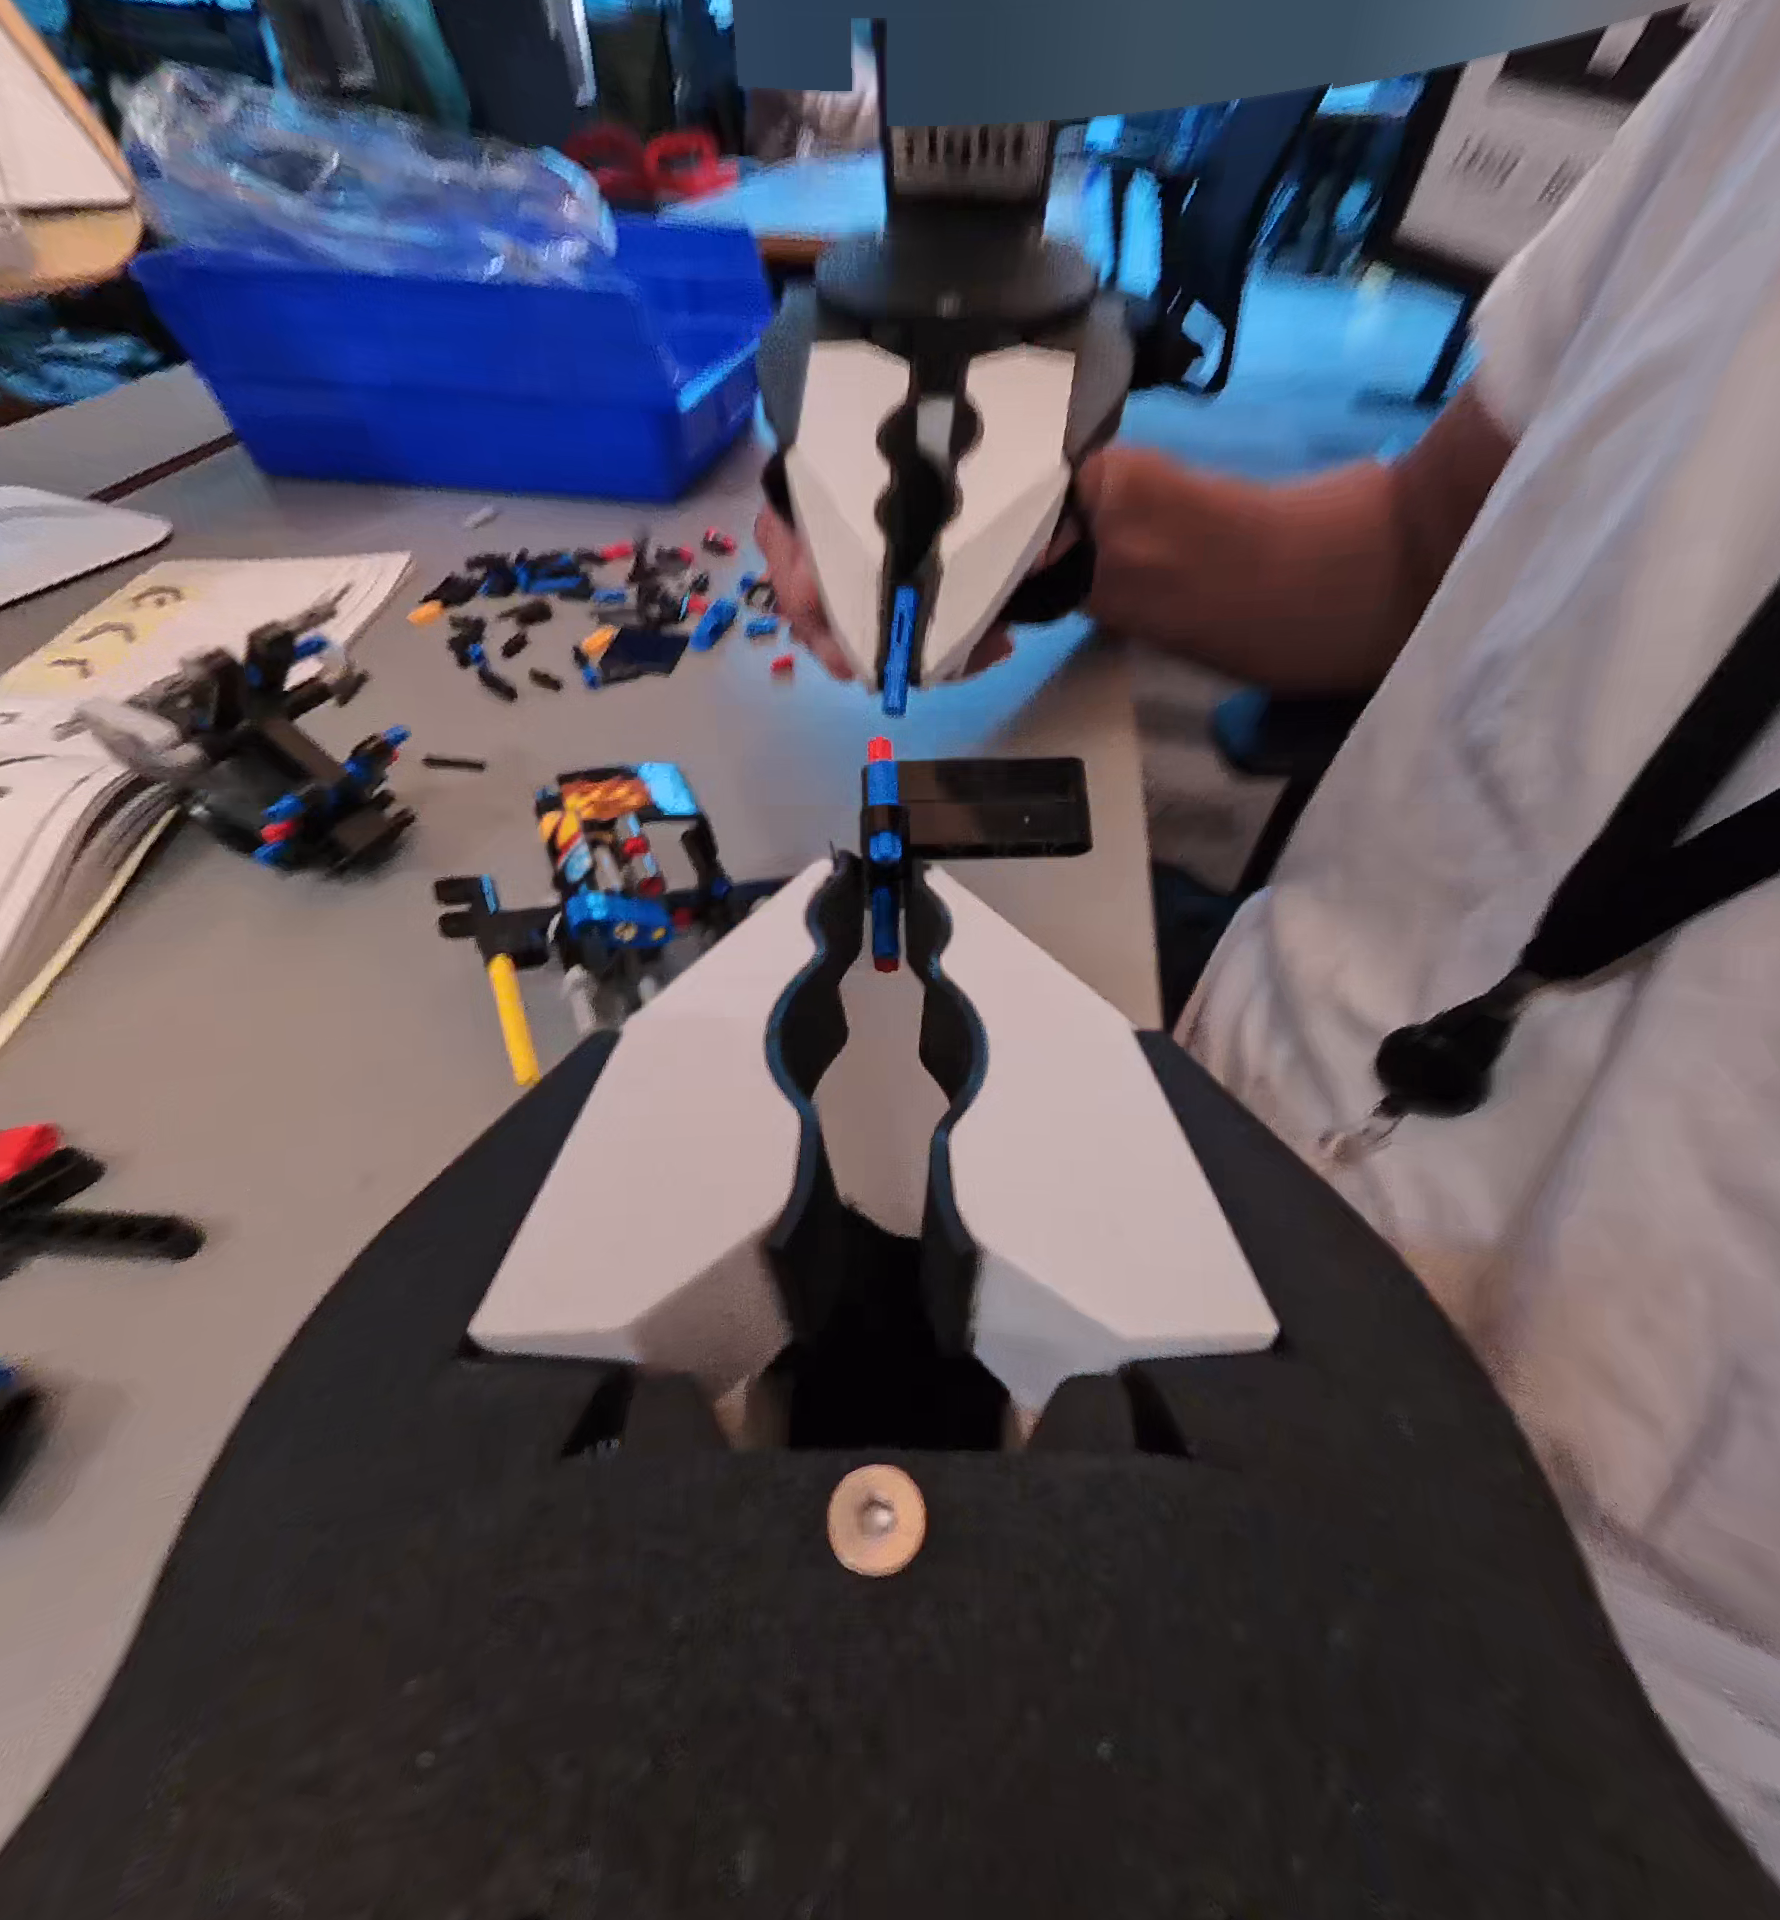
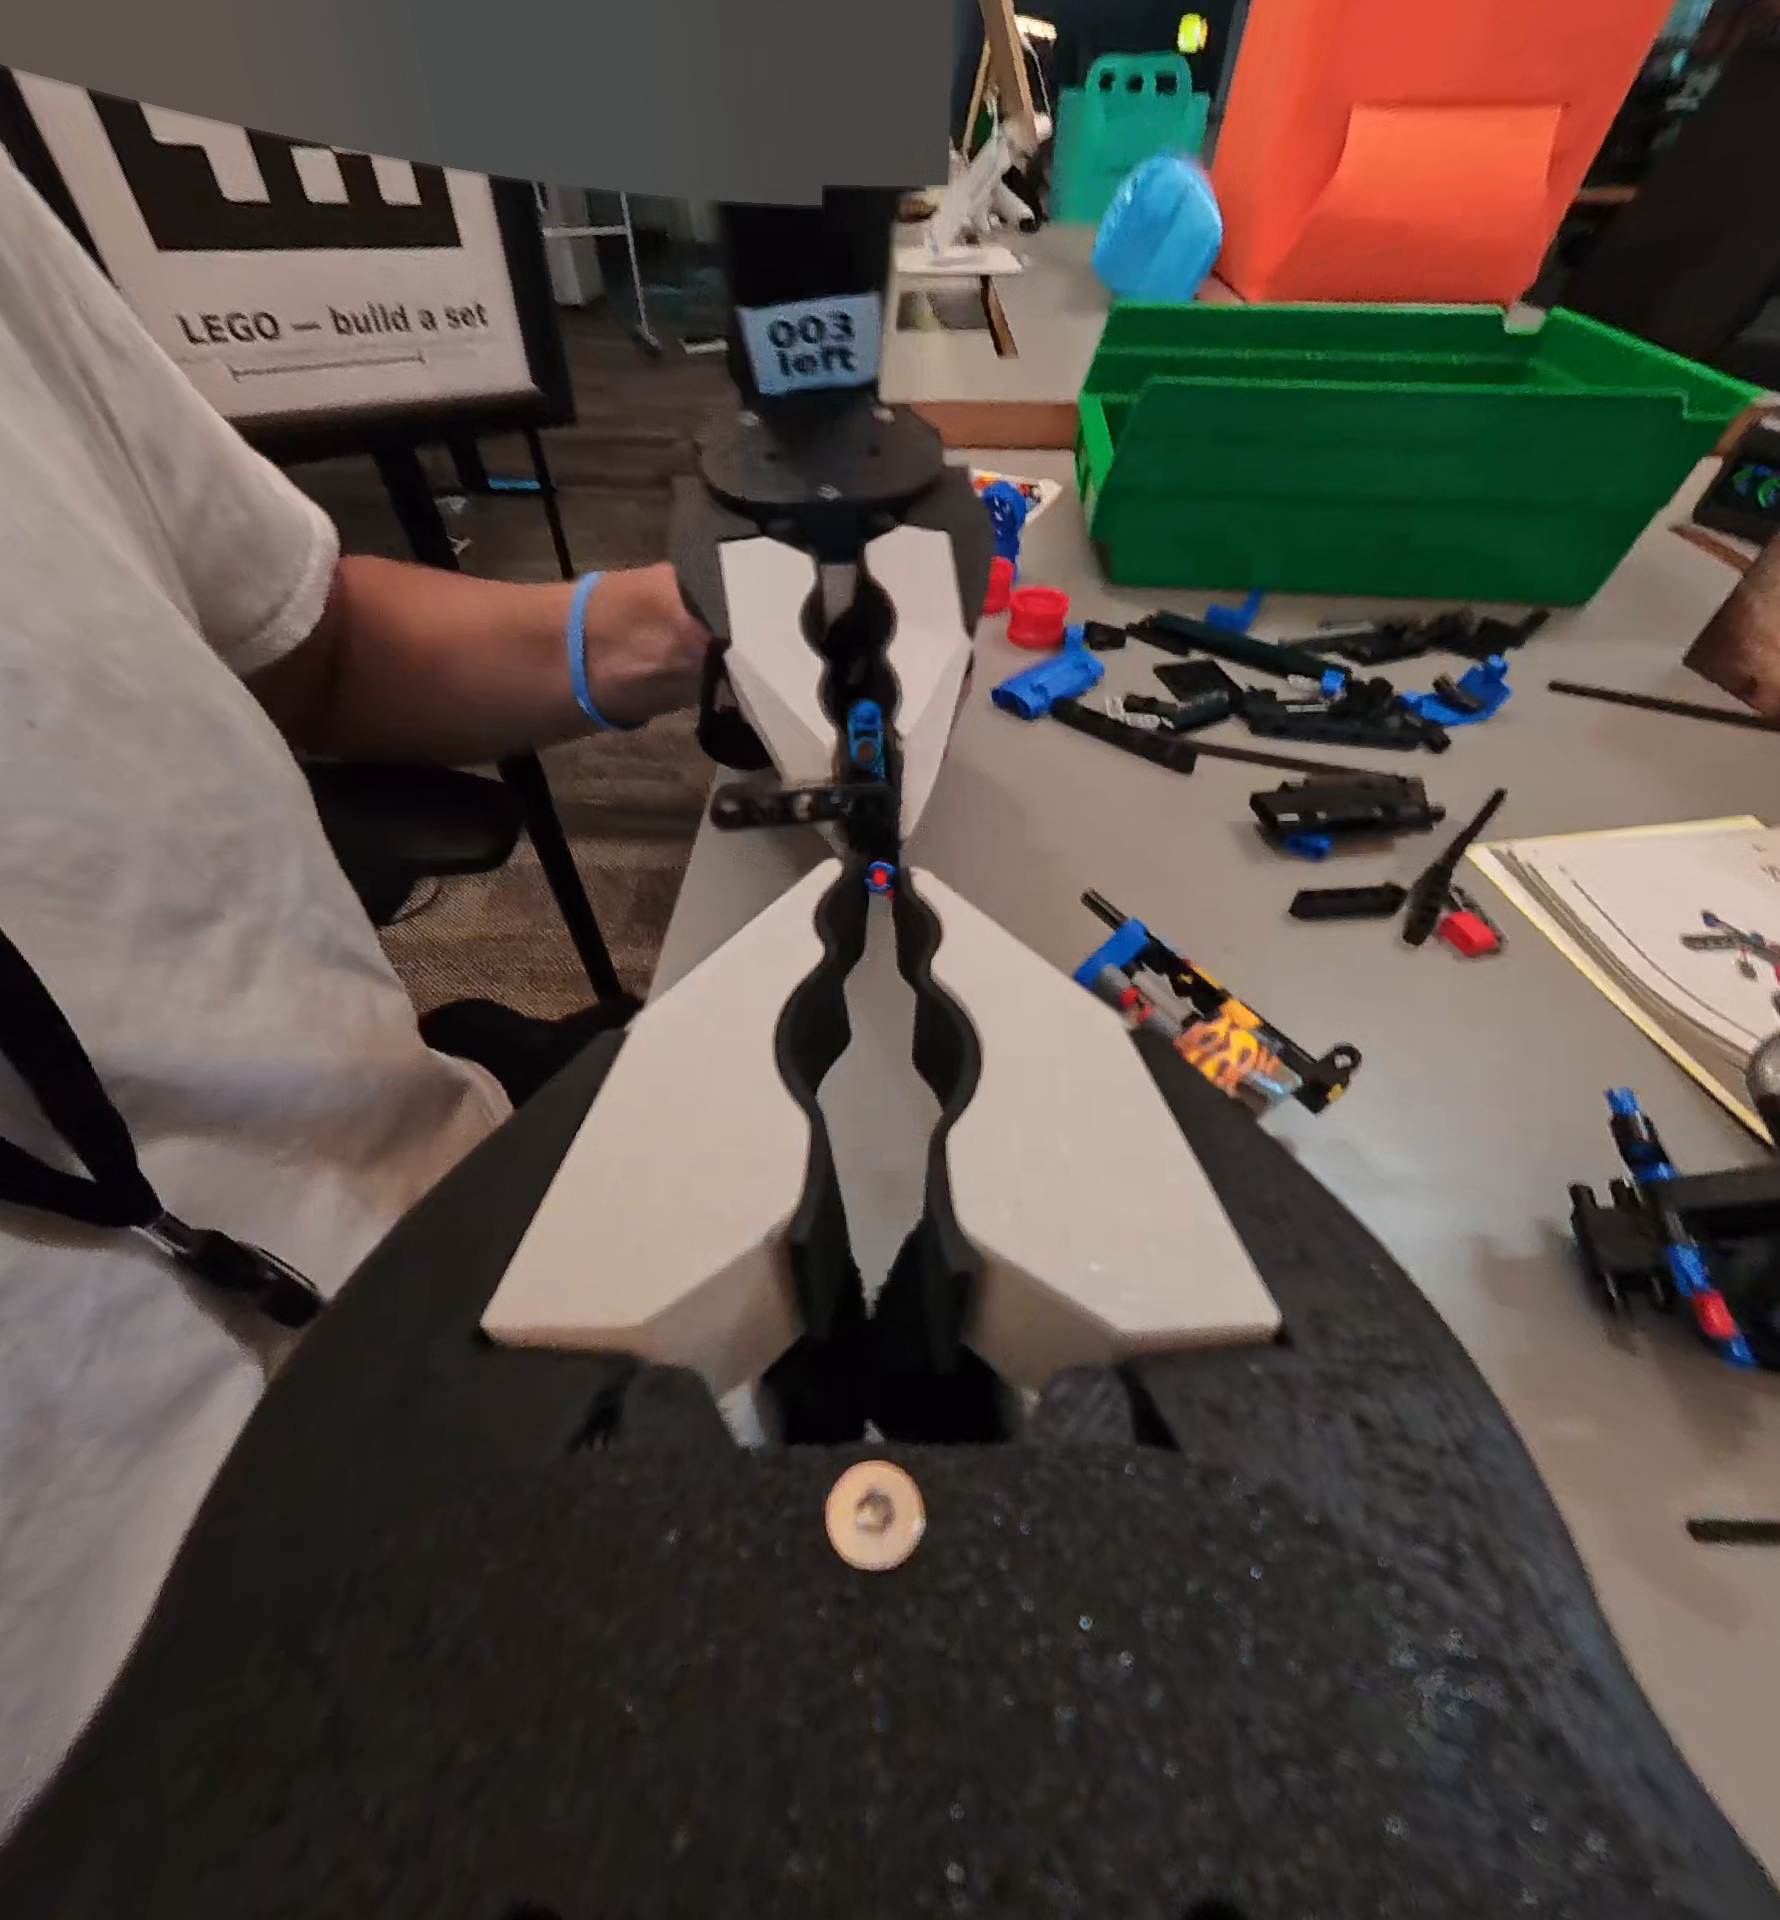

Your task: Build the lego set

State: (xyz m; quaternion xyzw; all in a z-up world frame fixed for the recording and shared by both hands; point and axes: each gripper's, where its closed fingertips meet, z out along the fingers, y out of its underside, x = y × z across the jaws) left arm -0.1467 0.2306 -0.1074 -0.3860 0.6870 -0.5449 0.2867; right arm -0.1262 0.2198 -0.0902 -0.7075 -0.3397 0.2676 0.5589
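Above the table edge (image 1: 1104, 665), left claw (image 1: 884, 894) clamps a black-blue assembly (image 1: 990, 805); right claw (image 1: 901, 665) clamps a half-hidden blue pin (image 1: 900, 649).

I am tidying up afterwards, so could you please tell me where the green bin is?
In the right wrist view, the green bin stands at the table's far right, behind the scattered loose pieces.

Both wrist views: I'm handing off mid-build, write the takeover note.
Left gripper: shut on small black-and-blue sub-assembly with flat black beam, red-tipped pin up.
Right gripper: shut on short blue pin piece, held tip to tip with the left, not yet joined.
On grey table: flame-stickered module, black chassis piece, loose parts pile, open instruction booklet.
Left: mate the two, continue the build.
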